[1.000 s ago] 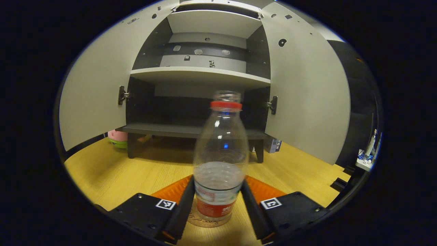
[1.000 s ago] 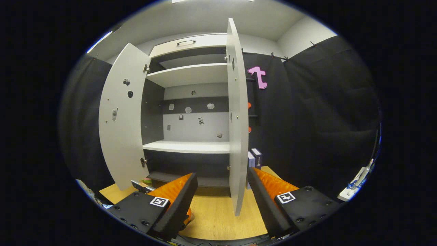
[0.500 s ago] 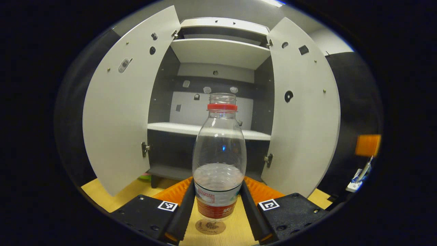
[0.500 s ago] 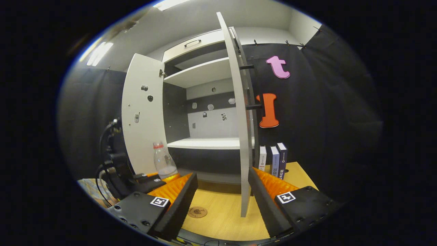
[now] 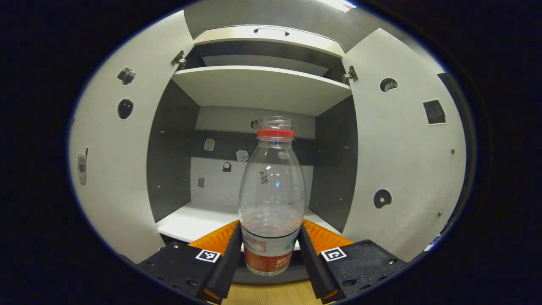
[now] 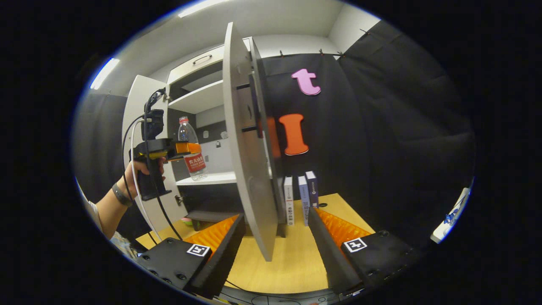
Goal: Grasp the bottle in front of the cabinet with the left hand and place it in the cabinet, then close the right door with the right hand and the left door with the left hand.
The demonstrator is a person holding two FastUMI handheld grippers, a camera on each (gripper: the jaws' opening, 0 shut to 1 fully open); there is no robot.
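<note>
The left tongs (image 5: 269, 254) clamp the labelled base of the clear water bottle (image 5: 272, 195), holding it upright in the air before the cabinet's white middle shelf (image 5: 190, 220). The right tongs (image 6: 275, 250) gape wide, the right door's (image 6: 245, 161) edge between their fingers, above the table (image 6: 292, 262).

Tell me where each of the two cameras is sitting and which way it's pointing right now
Left gripper view: rides the left gripper, facing into the open cabinet; its two fingers clamp the bottle above the middle shelf.
Right gripper view: rides the right gripper, low over the table, facing the right door edge-on; its fingers stand apart.
Shared: the bottle, the cabinet, and the left gripper with the hand holding it.
</note>
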